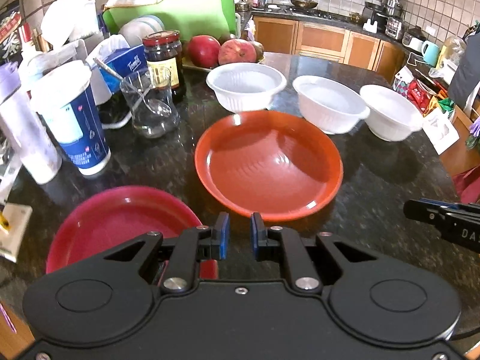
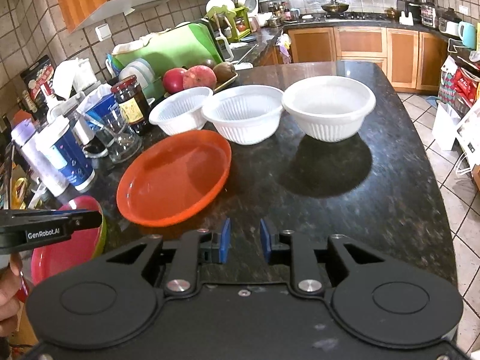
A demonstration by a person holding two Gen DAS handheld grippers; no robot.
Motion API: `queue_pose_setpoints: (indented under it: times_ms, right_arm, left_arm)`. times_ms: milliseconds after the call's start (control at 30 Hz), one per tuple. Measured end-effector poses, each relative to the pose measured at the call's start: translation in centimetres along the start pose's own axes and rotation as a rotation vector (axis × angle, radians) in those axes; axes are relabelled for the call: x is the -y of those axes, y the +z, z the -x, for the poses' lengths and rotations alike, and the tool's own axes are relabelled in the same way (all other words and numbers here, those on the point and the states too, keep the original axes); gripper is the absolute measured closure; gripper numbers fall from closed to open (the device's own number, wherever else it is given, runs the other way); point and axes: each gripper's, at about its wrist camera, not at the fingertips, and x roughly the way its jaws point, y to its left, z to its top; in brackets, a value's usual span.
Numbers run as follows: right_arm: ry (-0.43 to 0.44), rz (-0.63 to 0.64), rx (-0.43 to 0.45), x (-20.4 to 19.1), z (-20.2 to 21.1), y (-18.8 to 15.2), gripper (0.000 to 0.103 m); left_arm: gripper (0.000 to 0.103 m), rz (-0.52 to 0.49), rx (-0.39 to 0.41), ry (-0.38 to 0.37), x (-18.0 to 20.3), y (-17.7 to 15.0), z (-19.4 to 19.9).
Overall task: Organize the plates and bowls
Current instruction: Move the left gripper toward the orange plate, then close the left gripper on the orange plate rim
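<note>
**Three white bowls and two plates on the dark worktop**

Left wrist view: the left tool point(image 1: 240, 234) hangs empty, its blue pads nearly together with a narrow gap. The orange plate point(image 1: 268, 165) lies just ahead, the pink plate point(image 1: 117, 225) at lower left. Three white bowls point(image 1: 246, 85) stand in a row behind.

Right wrist view: the right tool point(image 2: 245, 240) is slightly parted, empty above bare worktop point(image 2: 360, 195). The orange plate sits ahead-left, the bowls beyond it.
</note>
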Motion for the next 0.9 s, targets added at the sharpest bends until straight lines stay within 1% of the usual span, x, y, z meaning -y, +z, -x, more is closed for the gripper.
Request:
queue_pose_setpoints:
  times_ms: [233,400,633,900]
  right_arm:
    - [-0.017,-0.014,0.008,-1.3,-2.3,2.1,0.078]
    - [-0.039,-0.02,-0.003,-1.7,-3.9,3.1,0.078]
    - [-0.058,-0.034,-0.027,-1.7,-6.1,4.3,0.078]
    - [-0.043,-0.023,-0.051,-2.2,-8.5,5.7,0.078]
  left_arm:
    - [0.083,-0.029,0.003,0.029,-1.9,3.2,-2.2]
    - [0.083,-0.044,-0.016,0.012,-2.8,4.7,-4.0]
    - [0.082,-0.059,-0.049,-0.003,-3.4,6.2,-6.7]
    - [0.082,-0.065,-0.085,-0.028,-3.9,6.8,-8.3]
